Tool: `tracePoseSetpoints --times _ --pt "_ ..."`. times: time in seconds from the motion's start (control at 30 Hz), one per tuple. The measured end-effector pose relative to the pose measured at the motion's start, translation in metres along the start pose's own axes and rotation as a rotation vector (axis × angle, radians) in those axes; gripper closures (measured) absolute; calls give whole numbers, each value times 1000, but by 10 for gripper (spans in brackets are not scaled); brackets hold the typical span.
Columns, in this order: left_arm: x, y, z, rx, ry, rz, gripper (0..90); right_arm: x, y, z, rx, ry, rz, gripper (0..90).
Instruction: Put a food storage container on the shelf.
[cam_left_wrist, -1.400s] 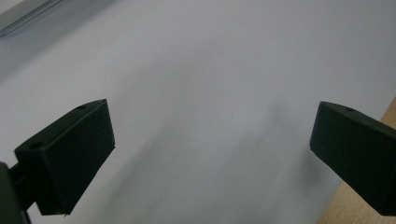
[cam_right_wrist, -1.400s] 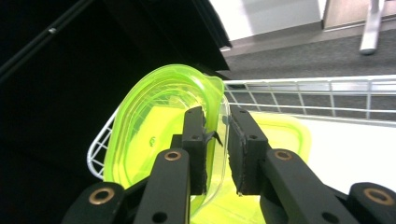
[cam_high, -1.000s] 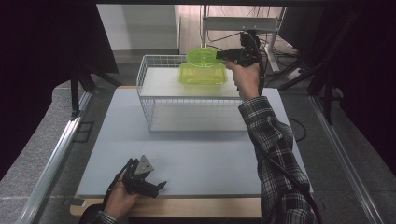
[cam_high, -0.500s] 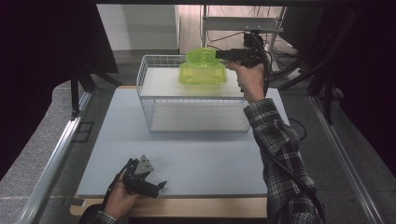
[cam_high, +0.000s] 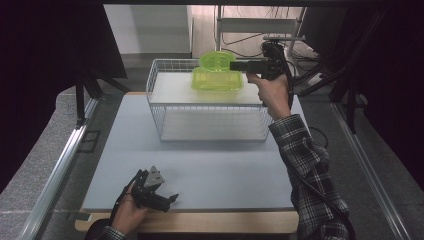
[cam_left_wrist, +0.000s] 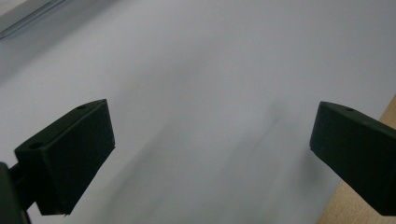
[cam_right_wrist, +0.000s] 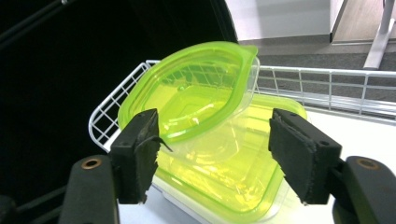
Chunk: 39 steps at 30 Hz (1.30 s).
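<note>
A clear lime-green container (cam_high: 217, 82) sits on the white top of a wire basket (cam_high: 210, 122) at the back of the table. Its green lid (cam_high: 218, 59) leans tilted on the container's far rim. My right gripper (cam_high: 235, 65) is held level at the lid's right side. In the right gripper view the lid (cam_right_wrist: 187, 93) and the container (cam_right_wrist: 233, 163) lie just ahead of the right gripper (cam_right_wrist: 215, 130). Its jaws have just been opening, and the pads press on nothing. My left gripper (cam_high: 170, 199) rests open near the front edge, with bare mat between the jaws of the left gripper (cam_left_wrist: 210, 130).
A pale mat (cam_high: 210, 170) covers the table, with a wooden edge (cam_high: 200, 222) at the front. Dark curtains hang at the left and right. A metal rail (cam_high: 60, 165) runs along the left side. Cables and a white stand (cam_high: 260, 25) are behind the basket.
The right hand has shifted only slightly beside the lid, which stays tilted on the container. The left gripper has not moved.
</note>
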<state>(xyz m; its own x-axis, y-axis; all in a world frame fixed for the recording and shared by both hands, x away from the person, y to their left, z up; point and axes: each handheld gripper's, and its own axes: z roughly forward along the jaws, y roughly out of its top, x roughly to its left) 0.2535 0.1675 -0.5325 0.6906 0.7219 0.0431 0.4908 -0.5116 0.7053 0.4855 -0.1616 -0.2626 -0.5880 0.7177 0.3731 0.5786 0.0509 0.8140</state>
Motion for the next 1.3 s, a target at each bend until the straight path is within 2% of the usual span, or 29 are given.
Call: tracePoseSetpoints --times 0.07,0.47,0.87,1.07,1.3 --pt "0 0 0 -1 0 -2 0 1 -3 -1 0 0 -18 311" --pt "0 0 0 -1 -3 -7 0 2 -22 -8 14 33 -59 234" --pt "0 0 1 4 -4 -1 0 -1 -49 -7 43 43 -133 153" --pt "0 0 1 4 -4 0 0 2 -61 -8 54 41 -186 111" --pt "0 0 1 7 -5 3 0 5 -81 -10 70 50 -215 76"
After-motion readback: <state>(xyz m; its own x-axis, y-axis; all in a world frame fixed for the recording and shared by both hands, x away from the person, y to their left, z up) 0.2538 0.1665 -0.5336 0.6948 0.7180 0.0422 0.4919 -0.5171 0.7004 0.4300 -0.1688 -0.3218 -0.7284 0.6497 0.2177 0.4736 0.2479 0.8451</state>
